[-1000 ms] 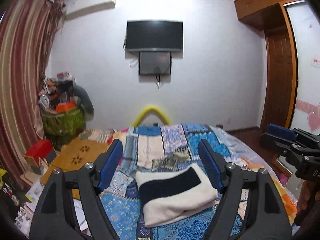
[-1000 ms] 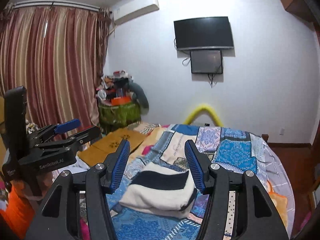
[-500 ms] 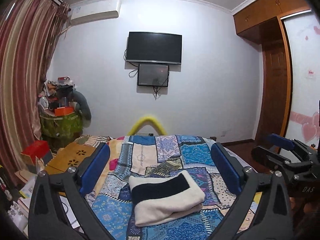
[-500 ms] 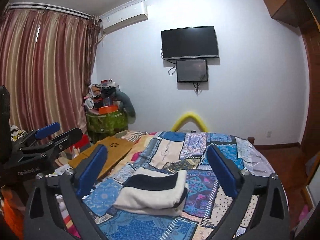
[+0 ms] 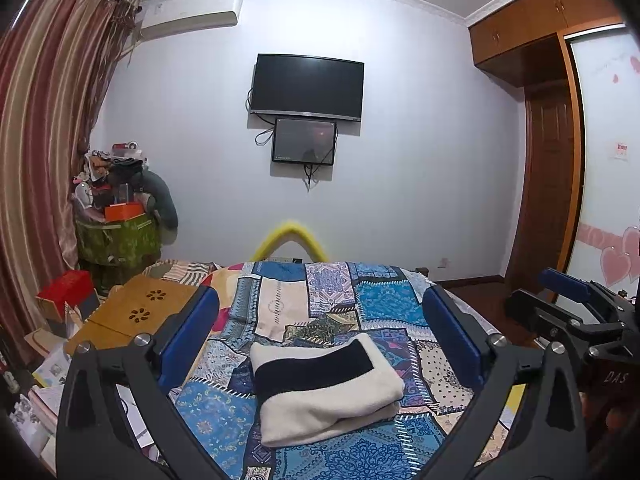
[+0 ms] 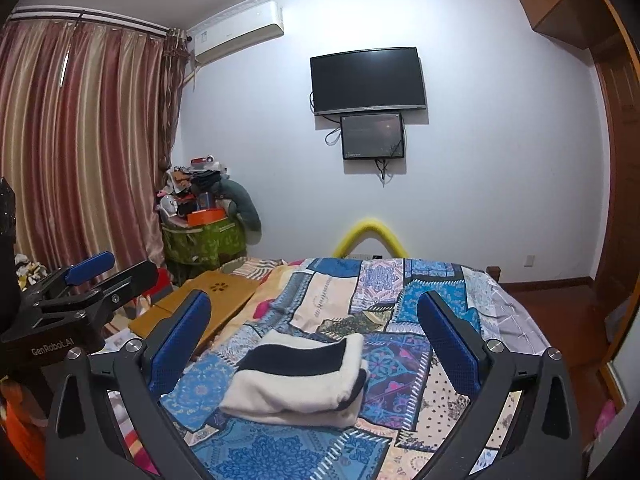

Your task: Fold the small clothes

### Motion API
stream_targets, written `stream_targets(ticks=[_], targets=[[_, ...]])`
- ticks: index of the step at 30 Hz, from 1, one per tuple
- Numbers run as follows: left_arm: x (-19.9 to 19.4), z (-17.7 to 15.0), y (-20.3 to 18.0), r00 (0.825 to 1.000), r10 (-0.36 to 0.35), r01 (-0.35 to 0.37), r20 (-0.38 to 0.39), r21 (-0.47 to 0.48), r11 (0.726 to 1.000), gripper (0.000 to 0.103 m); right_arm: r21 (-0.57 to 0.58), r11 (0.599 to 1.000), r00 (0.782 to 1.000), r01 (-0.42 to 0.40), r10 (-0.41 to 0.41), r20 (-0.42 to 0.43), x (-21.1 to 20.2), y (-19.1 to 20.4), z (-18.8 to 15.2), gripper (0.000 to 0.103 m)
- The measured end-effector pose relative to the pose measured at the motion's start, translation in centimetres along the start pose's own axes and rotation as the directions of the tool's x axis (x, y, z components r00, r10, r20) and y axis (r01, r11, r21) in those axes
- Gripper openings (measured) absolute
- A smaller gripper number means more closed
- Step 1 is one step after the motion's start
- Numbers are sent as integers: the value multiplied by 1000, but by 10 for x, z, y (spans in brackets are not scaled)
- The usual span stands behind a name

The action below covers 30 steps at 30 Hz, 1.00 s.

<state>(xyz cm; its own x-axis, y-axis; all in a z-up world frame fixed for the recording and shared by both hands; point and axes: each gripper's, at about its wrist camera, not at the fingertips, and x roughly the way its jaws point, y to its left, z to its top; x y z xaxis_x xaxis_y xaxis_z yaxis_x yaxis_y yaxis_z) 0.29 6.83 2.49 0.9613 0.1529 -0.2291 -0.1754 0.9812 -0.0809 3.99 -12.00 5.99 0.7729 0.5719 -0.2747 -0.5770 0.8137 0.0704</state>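
A folded cream garment with a black band (image 5: 324,388) lies on the patchwork bedspread (image 5: 372,304); it also shows in the right wrist view (image 6: 300,380). My left gripper (image 5: 320,320) is open and empty, held above and behind the garment. My right gripper (image 6: 314,320) is open and empty too, also back from the garment. Each gripper shows in the other's view: the right one at the right edge (image 5: 568,312), the left one at the left edge (image 6: 80,300).
A wooden lap desk (image 5: 136,312) lies at the bed's left. Boxes and papers (image 5: 64,296) crowd the floor by the curtain (image 6: 80,140). A green bin piled with clutter (image 5: 116,236) stands in the corner. A wardrobe (image 5: 552,200) is at right.
Both grippers have opened wide and pulled up and back from the folded garment, which stays on the bed.
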Motion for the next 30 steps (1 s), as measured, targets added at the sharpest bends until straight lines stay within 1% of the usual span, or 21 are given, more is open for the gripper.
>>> stream_targets(ticks=[9,16,22,30], targets=[[5,-3,3,1000,-6,6,-21,-6,1000,102,0,1000,1000,5,-5,-11,-1,0,1,103],[7,-4,1,999,-26,26,-29,0,1000,103,0,1000,1000,6,-6,-15,0,1,1,103],[7,-4,-1,999,-20,21,-27,17,1000,103,3,1000,1000,5,-5,-19,1,0,0,103],[7,-5,0,999,-28,29,-39,8,1000,102,9,1000,1000,7,-6,-16,0,0,0,103]])
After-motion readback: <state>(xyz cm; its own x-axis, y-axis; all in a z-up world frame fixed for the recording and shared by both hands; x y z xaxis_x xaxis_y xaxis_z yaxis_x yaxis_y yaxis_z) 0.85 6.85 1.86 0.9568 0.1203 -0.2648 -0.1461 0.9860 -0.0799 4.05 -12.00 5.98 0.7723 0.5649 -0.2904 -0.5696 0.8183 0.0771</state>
